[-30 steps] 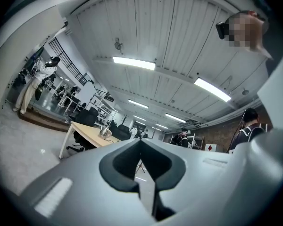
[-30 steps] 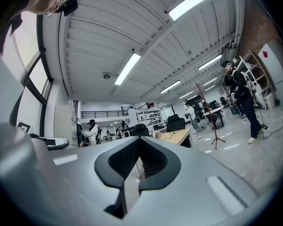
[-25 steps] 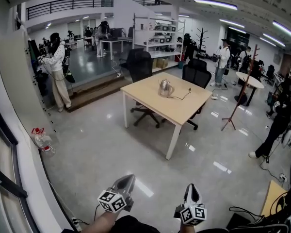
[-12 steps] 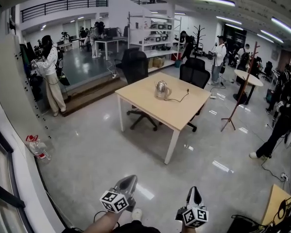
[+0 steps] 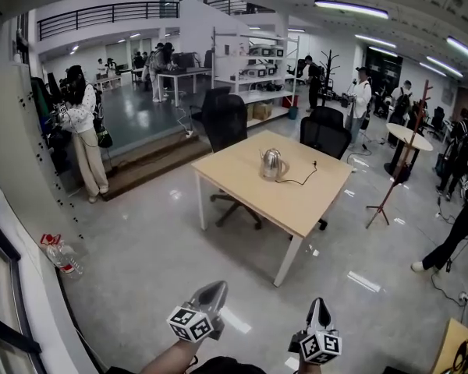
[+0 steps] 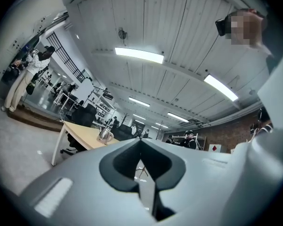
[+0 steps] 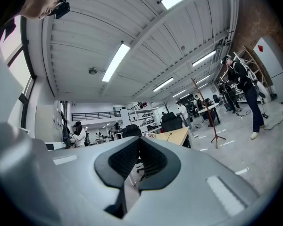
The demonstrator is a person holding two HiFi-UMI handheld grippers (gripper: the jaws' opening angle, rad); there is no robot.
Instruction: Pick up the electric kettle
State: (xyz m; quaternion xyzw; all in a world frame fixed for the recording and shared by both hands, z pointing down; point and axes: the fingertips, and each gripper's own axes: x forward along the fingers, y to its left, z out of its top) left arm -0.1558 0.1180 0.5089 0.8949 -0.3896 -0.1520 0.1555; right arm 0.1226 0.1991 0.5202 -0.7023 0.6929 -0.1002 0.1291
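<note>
The electric kettle (image 5: 272,163) stands on the desk (image 5: 234,171), far ahead across the floor (image 5: 156,248), roughly midway between the two pointing lines (neither hand is clearly nearer). The left gripper (image 5: 212,289) and the right gripper (image 5: 318,307) are pressed together, empty.

We held our left gripper (image 5: 211,290) and right gripper (image 5: 318,305) low before us, side by side and apart, both pointing about level ahead, each with jaws pressed together on nothing.
</note>
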